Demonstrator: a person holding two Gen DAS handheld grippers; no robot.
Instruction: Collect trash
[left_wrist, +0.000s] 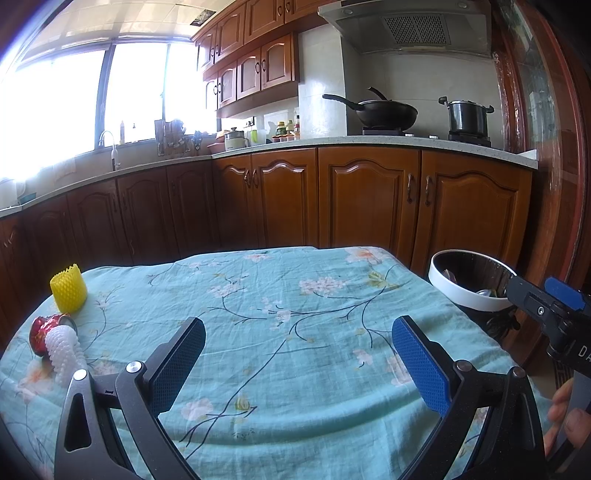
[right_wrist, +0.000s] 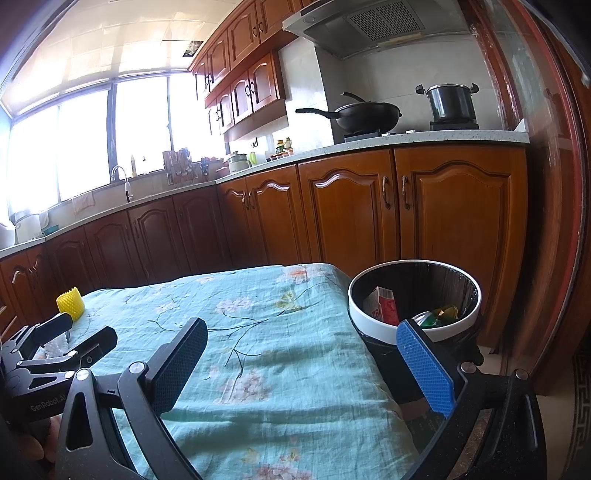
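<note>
Left gripper (left_wrist: 297, 363) hovering over the floral cloth (left_wrist: 280, 306) on the surface, jaws spread wide, nothing between them. Right gripper (right_wrist: 310, 363) likewise gaping, empty, poised beside the white-rimmed trash bin (right_wrist: 373, 325). Inside the bin: a red-and-white carton (right_wrist: 384, 304) and green wrappers (right_wrist: 441, 315). Well apart from the bin, at the cloth's far side: yellow foam net (left_wrist: 69, 287) upright, crumpled red wrapper (left_wrist: 44, 329) touching a white foam net (left_wrist: 64, 354) lying down. All three still out on the cloth.
</note>
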